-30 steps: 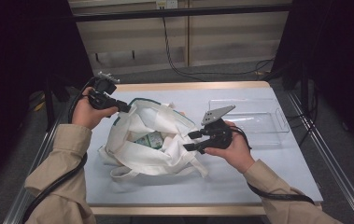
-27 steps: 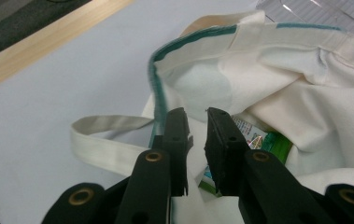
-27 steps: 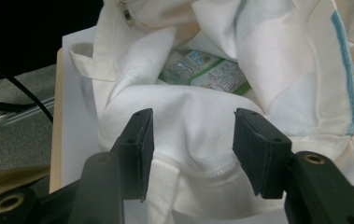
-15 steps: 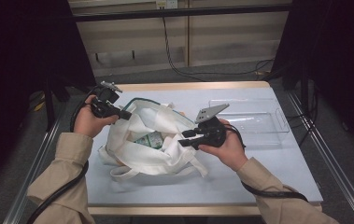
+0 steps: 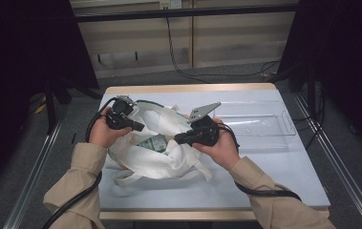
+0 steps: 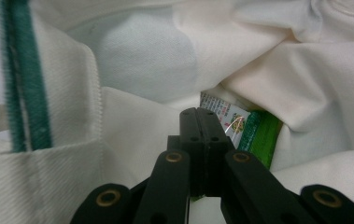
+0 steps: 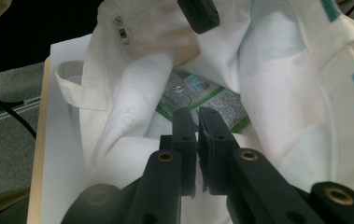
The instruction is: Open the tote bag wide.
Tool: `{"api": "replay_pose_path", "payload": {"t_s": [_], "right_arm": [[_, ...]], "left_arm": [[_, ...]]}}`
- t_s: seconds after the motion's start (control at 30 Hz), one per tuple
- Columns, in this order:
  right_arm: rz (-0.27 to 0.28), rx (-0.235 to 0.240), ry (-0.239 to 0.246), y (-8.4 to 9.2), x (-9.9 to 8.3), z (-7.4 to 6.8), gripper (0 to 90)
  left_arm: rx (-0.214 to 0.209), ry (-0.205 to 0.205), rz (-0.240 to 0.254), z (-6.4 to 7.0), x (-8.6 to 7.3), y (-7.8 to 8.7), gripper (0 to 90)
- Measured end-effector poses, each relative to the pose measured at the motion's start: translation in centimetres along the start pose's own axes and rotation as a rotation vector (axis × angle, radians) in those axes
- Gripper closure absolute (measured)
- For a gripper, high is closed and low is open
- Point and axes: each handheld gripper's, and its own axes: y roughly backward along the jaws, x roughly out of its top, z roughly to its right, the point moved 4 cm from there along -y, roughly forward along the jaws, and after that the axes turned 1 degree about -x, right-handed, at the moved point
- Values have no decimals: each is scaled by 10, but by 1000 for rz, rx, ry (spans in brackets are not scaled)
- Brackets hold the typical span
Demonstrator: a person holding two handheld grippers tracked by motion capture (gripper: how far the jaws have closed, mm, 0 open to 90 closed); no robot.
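Green packet [image 7: 202, 105] inside white bag [image 5: 169, 157], just beyond right gripper [image 7: 198, 119]; jaws nearly closed, empty. Left gripper [image 6: 205, 123] closed, empty.

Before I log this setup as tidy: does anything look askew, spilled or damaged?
Nothing spilled or damaged. The white bag lies crumpled and slumped open on the table, straps splayed, with a green packet inside. The clear tray beside it sits square.
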Motion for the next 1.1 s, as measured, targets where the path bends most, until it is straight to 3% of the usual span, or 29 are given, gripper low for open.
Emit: {"api": "replay_pose_path", "payload": {"t_s": [0.03,0.2,0.23,0.3,0.33,0.43,0.47,0.53,0.57,0.6,0.67,0.73,0.77,0.83,0.87,0.9,0.97,1.0,1.1], "right_arm": [[-3,1,1,-2,1,-1,850],[1,10,5,-9,4,-4,849],[-2,10,6,-10,4,-4,849],[-17,10,7,-15,1,-3,849],[-20,11,2,-16,-1,-3,849],[-14,19,-10,-17,-3,-2,856],[-12,25,-18,-19,-4,-2,864],[-13,25,-18,-19,-5,-2,866],[-20,29,-12,-20,-6,-2,871],[-36,32,0,-20,-9,-4,884],[-43,35,10,-20,-11,-5,898],[-59,57,18,-21,-16,-7,900],[-81,60,32,-21,-21,-8,900],[-89,68,31,-22,-25,-9,900],[-99,70,38,-22,-28,-8,900],[-101,72,36,-22,-32,-9,900],[-101,81,36,-22,-40,-9,900],[-101,81,36,-22,-40,-9,900],[-104,90,33,-23,-48,-11,900]], "left_arm": [[-4,25,9,2,0,-3,900],[-16,1,-26,4,-3,-15,900],[-26,33,-22,6,-4,-20,900],[-26,36,-24,5,-7,-23,900],[-28,7,-54,3,-9,-23,900],[-1,20,-63,-3,-13,-25,895],[14,62,-46,-3,-14,-29,888],[32,51,-77,-7,-17,-31,885],[34,64,-77,-10,-18,-32,885],[34,111,-49,-11,-19,-35,891],[54,115,-58,-17,-21,-35,899],[68,159,-22,-20,-22,-37,900],[67,154,-33,-24,-23,-36,900],[68,186,-6,-25,-23,-39,900],[70,192,-4,-25,-23,-40,900],[68,167,-30,-27,-24,-39,900],[88,200,-5,-26,-22,-40,900],[88,170,-25,-28,-21,-39,900],[110,174,-11,-28,-19,-39,900]]}}
